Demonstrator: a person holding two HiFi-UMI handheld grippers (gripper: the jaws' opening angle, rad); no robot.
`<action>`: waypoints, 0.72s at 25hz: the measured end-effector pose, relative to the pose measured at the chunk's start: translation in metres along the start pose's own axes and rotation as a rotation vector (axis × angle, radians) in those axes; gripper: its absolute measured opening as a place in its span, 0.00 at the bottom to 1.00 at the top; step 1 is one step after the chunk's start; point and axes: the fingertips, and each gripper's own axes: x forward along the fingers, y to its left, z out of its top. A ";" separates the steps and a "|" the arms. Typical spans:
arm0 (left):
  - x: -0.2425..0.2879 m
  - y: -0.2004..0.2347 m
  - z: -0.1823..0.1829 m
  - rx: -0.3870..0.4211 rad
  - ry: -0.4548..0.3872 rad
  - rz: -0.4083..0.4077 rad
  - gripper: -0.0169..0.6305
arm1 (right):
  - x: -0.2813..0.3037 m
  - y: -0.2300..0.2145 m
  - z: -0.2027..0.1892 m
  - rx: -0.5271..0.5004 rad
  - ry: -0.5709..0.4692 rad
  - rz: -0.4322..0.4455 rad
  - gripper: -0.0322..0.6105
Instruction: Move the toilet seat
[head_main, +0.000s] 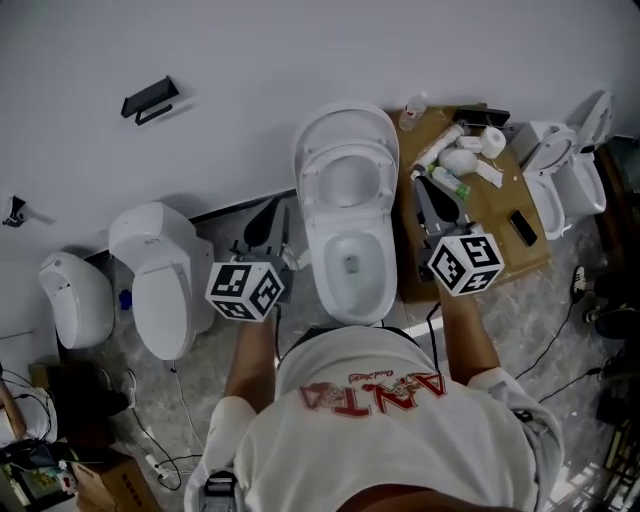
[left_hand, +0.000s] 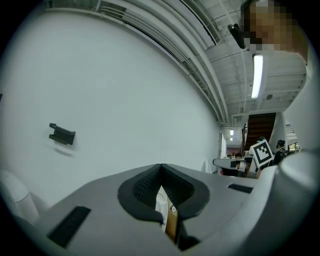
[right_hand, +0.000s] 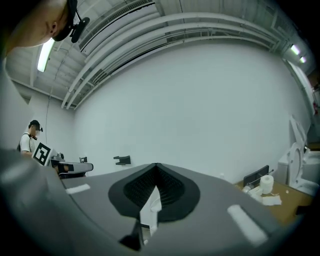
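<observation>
White plastic toilet seat (head_main: 310, 182), raised, ahead between left claw (head_main: 271, 224) and right claw (head_main: 433, 202); both shut, empty. Likely stiff, light, slick, hinged: pinch free rim.

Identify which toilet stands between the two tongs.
The middle toilet, lid raised, bowl open. The closed toilet lies further left; a third toilet stands beyond the brown board.

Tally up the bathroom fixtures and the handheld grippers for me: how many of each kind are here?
Toilets: 3 (middle toilet, left toilet, right toilet)
White rounded fixture at far left, kind unclear: 1
Grippers: 2 (left gripper, right gripper), both shut
Total: 6
</observation>
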 end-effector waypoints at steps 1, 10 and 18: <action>0.001 0.001 0.001 -0.012 -0.005 -0.011 0.04 | -0.001 0.002 0.000 -0.007 0.002 -0.003 0.05; 0.007 -0.001 0.004 0.032 0.000 -0.052 0.04 | -0.001 0.013 0.004 -0.020 -0.001 -0.002 0.05; 0.010 -0.011 0.001 0.078 0.014 -0.085 0.04 | 0.000 0.013 -0.001 -0.026 0.002 -0.004 0.05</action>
